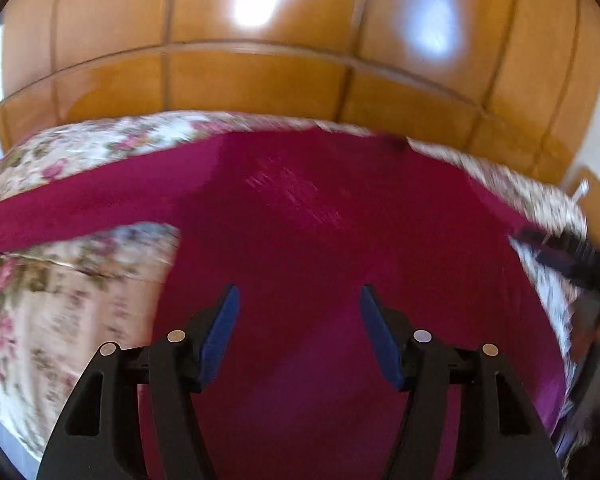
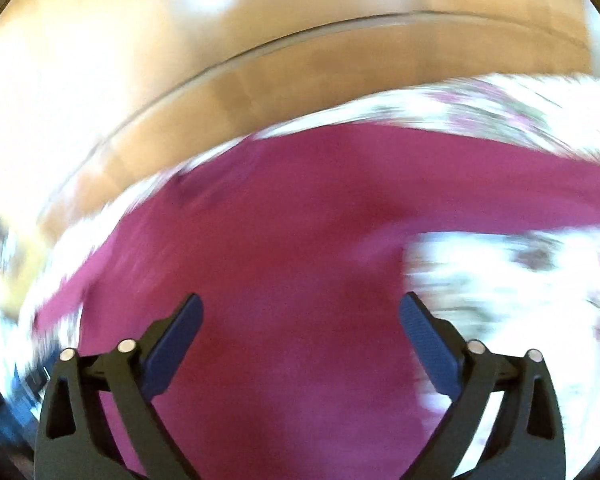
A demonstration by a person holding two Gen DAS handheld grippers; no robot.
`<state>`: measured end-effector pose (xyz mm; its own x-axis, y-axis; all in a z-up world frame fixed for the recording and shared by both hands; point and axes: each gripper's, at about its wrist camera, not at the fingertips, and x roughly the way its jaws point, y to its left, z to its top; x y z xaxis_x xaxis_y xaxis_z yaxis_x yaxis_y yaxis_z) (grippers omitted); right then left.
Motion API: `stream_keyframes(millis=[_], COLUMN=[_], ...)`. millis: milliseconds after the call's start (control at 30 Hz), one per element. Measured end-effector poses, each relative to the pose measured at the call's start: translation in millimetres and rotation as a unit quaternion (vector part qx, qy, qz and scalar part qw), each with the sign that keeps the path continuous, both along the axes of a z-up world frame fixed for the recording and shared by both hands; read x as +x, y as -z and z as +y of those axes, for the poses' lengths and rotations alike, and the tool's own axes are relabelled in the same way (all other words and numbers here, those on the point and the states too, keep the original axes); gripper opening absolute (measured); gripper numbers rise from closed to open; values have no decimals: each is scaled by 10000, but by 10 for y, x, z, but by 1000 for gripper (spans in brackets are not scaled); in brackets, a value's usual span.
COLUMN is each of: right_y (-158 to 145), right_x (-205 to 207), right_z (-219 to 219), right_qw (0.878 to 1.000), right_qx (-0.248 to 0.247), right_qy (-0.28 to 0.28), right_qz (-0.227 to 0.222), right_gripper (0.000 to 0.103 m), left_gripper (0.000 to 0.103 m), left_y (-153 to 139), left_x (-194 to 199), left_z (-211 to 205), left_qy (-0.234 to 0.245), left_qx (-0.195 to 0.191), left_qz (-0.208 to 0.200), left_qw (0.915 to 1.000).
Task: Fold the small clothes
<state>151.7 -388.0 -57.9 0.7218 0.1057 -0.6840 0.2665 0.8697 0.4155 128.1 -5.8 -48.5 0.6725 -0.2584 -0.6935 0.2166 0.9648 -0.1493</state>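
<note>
A magenta long-sleeved top (image 1: pixel 300 216) lies spread flat on a floral bedspread (image 1: pixel 60 300), one sleeve stretched out to the left. My left gripper (image 1: pixel 299 294) is open and empty, hovering over the lower body of the top. The top also shows in the right wrist view (image 2: pixel 284 240), blurred, with a sleeve running off to the right. My right gripper (image 2: pixel 300 304) is open wide and empty above the top. It also shows as a dark blur at the right edge of the left wrist view (image 1: pixel 560 256), by the top's right side.
A glossy wooden wardrobe (image 1: pixel 260 40) stands behind the bed. The floral bedspread (image 2: pixel 520 280) surrounds the top on all sides. Both views are motion-blurred, the right one strongly.
</note>
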Motion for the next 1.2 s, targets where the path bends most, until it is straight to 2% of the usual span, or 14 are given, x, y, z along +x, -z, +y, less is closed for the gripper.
stream_keyframes(millis=[100,133,267,333,400,500,533,567,600,700,800,900,1000,1200], right_y=[117,185,341,407,438,446,426,402,382,346,493,409,180,-460], right_x=[-203,-313,-523,-572,-540,-418,-363,-325,-272,-346,-363,-285,-293,10], right_z=[-803,-1187,-2074,-2393,-2592,-2763,-2797,-2821,-2839,-2924,-3043,-2984,-2916,-2439], right_qw=[9942,9871,9607,9487,9432,9407,9423,9450,9472,9485,9434,9444,9500,9766], right_qx=[375,528,1072,1240,1314,1372,1312,1188,982,371,494,231,397,379], right_qy=[984,1485,2537,2889,3036,3087,3061,3020,3000,3052,3140,3119,3028,2112], right_qz=[199,284,353,344,319,312,343,410,573,763,942,1018,651,-116], right_gripper=[70,66,61,59,59,59,48,31,7,6,5,5,5,5], left_gripper=[61,61,61,62,63,67,69,70,70,70,71,72,72,72], left_y=[177,228,346,360,362,360,357,359,359,359,361,346,296,179], left_x=[27,25,51,29,34,34,46,51,56,67,75,92,115,108], left_z=[-88,-95,-9,9,-37,-79,-90,-106,-121,-119,-122,-117,-82,-10], left_qy=[7,-37,-108,-100,-114,-197,-231,-274,-300,-295,-277,-285,-247,-143], left_qx=[86,48,53,111,185,245,250,274,313,344,369,339,197,-141], left_qz=[284,414,542,529,525,541,556,574,591,626,643,691,769,739], left_qw=[9996,9991,9985,9985,9984,9980,9979,9976,9973,9970,9969,9966,9965,9971])
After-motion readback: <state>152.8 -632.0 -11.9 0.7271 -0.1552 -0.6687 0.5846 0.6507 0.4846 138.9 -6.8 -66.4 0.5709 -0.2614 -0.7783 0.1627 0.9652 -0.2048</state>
